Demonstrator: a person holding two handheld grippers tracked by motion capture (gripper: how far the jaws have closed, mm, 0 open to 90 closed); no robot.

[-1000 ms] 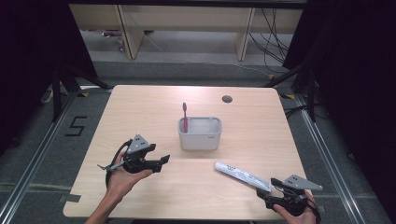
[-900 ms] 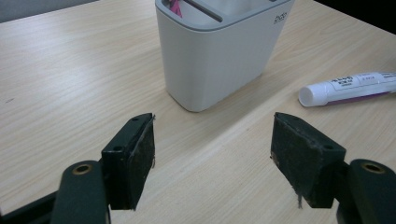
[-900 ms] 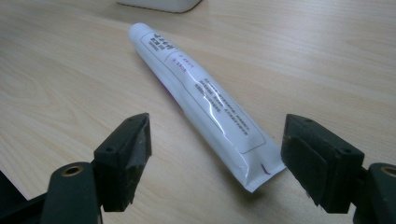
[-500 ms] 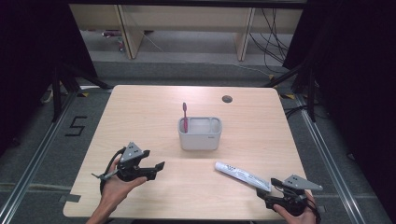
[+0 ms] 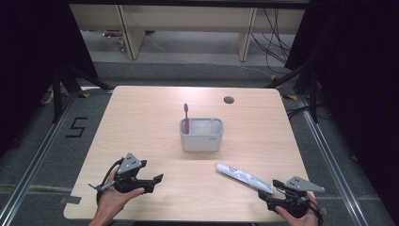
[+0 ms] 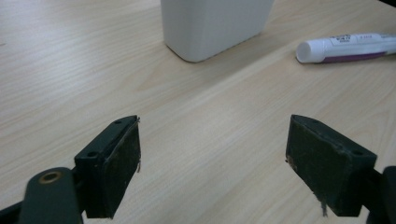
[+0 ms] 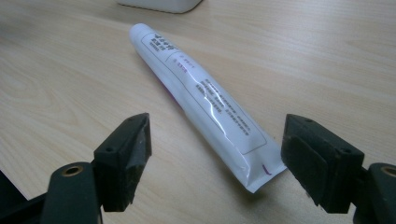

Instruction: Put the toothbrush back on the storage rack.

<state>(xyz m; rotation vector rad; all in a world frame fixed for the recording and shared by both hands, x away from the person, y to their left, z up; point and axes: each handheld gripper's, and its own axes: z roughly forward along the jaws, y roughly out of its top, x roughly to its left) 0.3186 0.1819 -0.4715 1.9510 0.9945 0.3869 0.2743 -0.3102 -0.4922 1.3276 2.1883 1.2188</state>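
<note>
Right gripper (image 7: 215, 163): jaws spread, empty.
Toothpaste tube (image 7: 201, 98): crimped end between jaws, long axis running ahead.
Left gripper (image 6: 212, 163): spread, farther.

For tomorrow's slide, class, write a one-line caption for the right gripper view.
Open hand-held gripper poised over the flat end of a white toothpaste tube lying on a wooden table.

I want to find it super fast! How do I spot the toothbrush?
Look at the middle of the wooden table for the small grey holder. The toothbrush stands upright in its left compartment. It is pink-red and thin, unlike the white toothpaste tube lying flat nearer the right gripper.
</note>
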